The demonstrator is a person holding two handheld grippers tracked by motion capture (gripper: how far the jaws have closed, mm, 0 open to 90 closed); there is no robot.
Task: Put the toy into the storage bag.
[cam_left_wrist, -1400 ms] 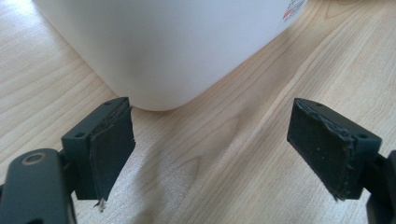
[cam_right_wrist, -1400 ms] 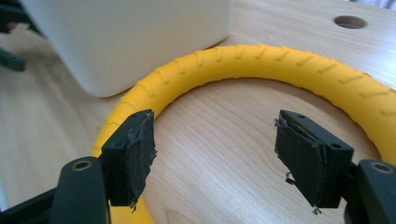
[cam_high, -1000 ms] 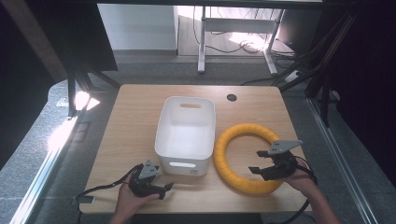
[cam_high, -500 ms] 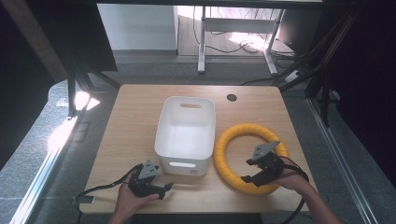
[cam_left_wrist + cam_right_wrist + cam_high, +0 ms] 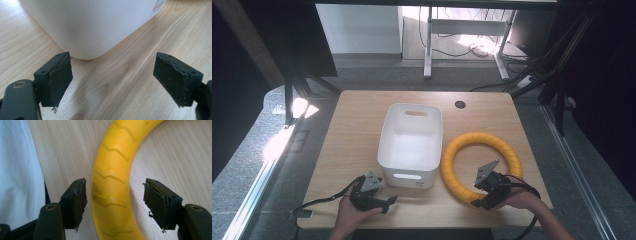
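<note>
Across the lower middle of the high view, a pale wooden table carries a white plastic bin with handle slots, and just right of it lies a yellow ribbed ring. At lower left, the left gripper rests on the wood near the bin's front corner; at lower right, the right gripper sits at the ring's near arc.

Up top in the left gripper view, the bin's rounded corner fills the frame, while the 2 pads stand wide apart over bare wood, holding nothing.

Centre frame in the right gripper view, the ring's tube runs between the 2 pads. The jaws have just been closing, yet a gap shows on each side, narrower at the left pad, so nothing is gripped. The bin wall stands at far left.

To take the ring well, I judge the tube should sit centred and squeezed across its full width, then be lifted level.
</note>
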